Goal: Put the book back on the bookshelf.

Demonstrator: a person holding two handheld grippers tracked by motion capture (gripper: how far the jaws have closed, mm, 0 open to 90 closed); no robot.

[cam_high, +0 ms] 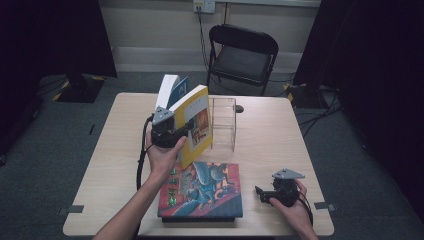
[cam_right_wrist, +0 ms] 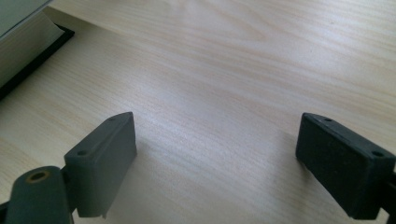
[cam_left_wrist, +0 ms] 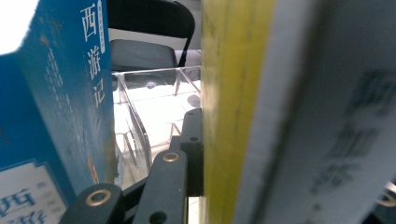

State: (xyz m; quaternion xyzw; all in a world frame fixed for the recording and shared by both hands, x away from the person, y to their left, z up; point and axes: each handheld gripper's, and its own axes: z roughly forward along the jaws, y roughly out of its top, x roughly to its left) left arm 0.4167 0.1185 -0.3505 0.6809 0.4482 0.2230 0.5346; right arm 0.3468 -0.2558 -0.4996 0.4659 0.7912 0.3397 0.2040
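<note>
Left claw (cam_high: pixel 181 131) pinching yellow book (cam_high: pixel 196 125), held upright above counter (cam_high: pixel 270 145), just beside clear acrylic rack (cam_high: pixel 223 122). Book's long axis near vertical, top leaning slightly right, spine toward camera. Left gripper view: one black jaw flat against yellow cover, other jaw hidden behind book; title blurred, cut off. Blue book (cam_high: pixel 176 90) stands just behind, partly hidden. Right claw (cam_high: pixel 264 195) spread wide, empty, low over bare counter near big illustrated book (cam_high: pixel 202 190) lying flat.
</note>
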